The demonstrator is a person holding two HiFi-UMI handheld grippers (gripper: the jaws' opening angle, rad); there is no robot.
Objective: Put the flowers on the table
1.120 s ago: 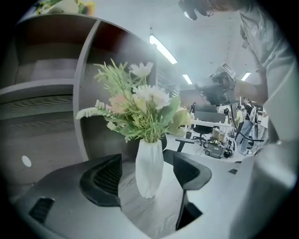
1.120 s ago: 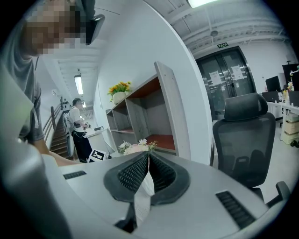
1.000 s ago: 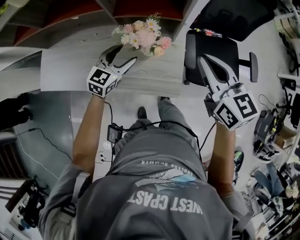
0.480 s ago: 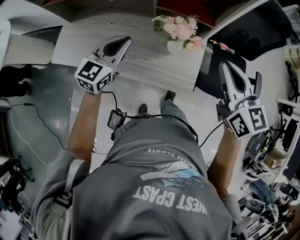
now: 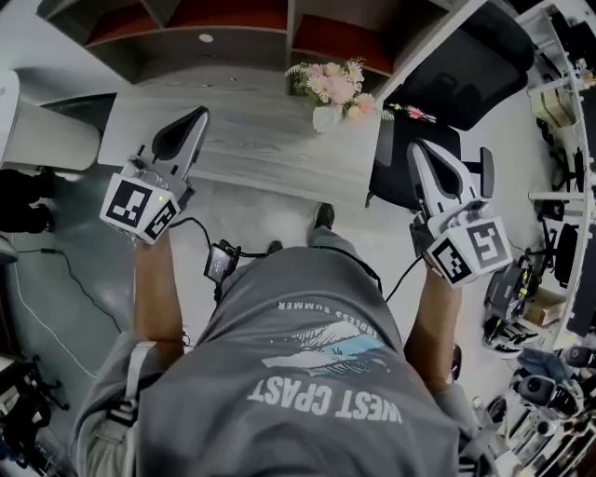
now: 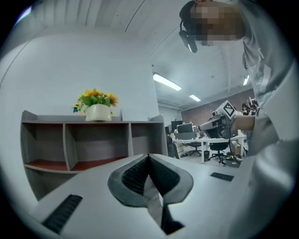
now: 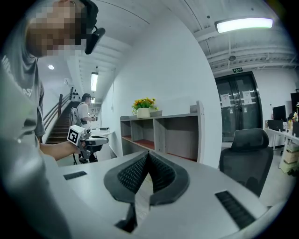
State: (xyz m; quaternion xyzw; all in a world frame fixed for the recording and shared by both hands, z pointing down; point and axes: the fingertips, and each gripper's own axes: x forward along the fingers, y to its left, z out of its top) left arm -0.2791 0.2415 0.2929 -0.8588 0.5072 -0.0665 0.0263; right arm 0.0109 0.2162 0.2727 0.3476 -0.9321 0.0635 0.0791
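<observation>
The person is standing at the near edge of the table (image 5: 251, 140), holding both tools out in front. The left gripper (image 5: 197, 116) is hovering over the table's left part, and its own view is showing the jaws pressed tight together with nothing between them (image 6: 148, 156). The right gripper (image 5: 419, 149) is pointing over the black chair (image 5: 466, 65) beside the table's right end, and its jaws are likewise sitting closed and empty (image 7: 148, 154). The pink flowers (image 5: 333, 82) are standing upright in a white vase (image 5: 327, 117) on the table, toward its far right corner, between the two grippers and well apart from both. Behind the table a shelf (image 5: 233, 23) is running along the wall, and both gripper views are catching some yellow flowers (image 6: 96, 99) (image 7: 144, 102) on top of it.
</observation>
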